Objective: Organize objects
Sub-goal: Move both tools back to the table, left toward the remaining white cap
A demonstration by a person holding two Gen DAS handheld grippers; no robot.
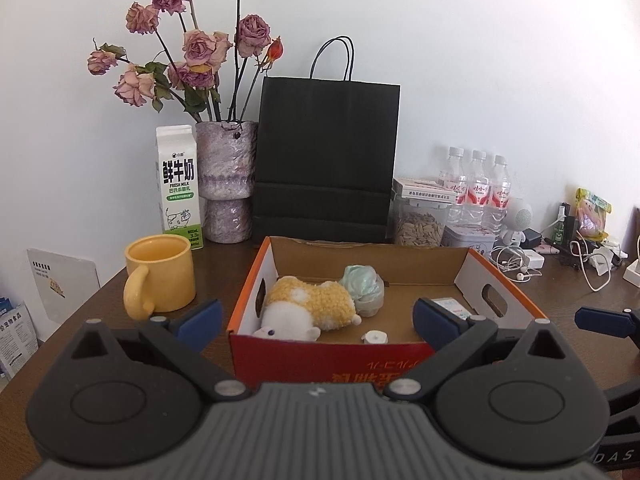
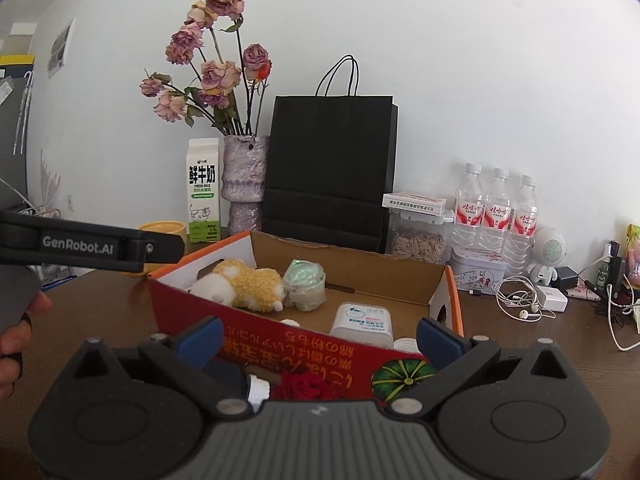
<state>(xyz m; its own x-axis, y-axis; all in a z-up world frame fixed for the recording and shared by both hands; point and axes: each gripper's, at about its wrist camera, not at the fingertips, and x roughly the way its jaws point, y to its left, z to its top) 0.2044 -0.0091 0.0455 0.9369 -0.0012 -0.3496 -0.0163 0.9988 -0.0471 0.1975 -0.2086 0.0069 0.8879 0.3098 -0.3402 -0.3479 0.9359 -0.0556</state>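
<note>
Right wrist view: "GenRobot.AI" on left gripper [image 2: 164, 246], "FRESH MILK" carton [image 2: 204, 192]; both grippers agape, empty.

Dark wooden table [image 1: 216, 264], cardboard box [image 1: 332, 354], yellow mug [image 1: 160, 276], milk carton [image 1: 178, 184], vase [image 1: 226, 184], black bag [image 1: 326, 160], perhaps earphones [image 2: 516, 300].

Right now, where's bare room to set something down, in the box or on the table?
Box: bare floor at the back right, between the green bundle and the right wall. Table: a strip between the yellow mug and the box. Crowded: the cable pile at right.
</note>
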